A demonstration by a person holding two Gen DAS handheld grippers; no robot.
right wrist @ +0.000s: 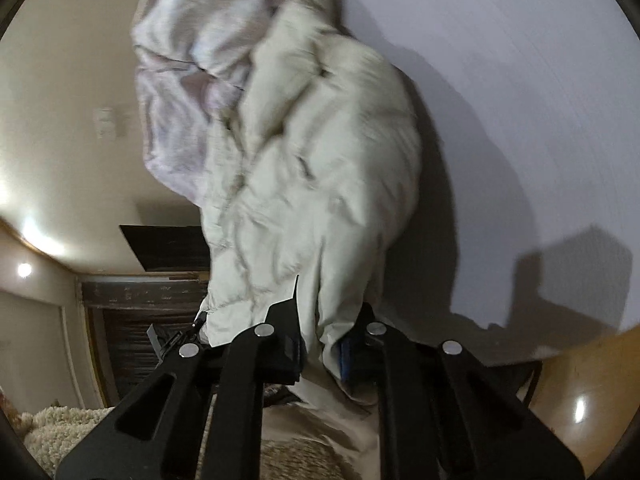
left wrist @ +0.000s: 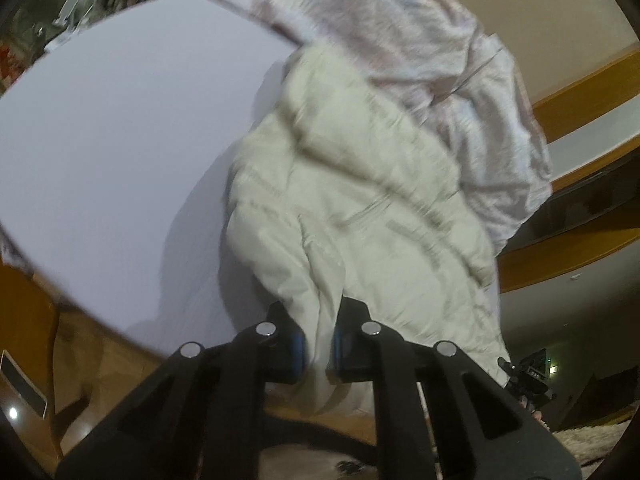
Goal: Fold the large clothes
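Note:
A cream quilted jacket lies bunched along the edge of a white tabletop, its near end lifted off the surface. My left gripper is shut on a fold of its hem, the cloth pinched between the blue pads. In the right wrist view the same jacket stretches away over the table, and my right gripper is shut on another part of its edge. The other gripper shows small at the lower right of the left wrist view.
A pale pink patterned cloth is heaped beyond the jacket, also seen as a crumpled cloth at upper left. Wooden floor lies below the table edge. A shaggy rug and a dark cabinet sit lower left.

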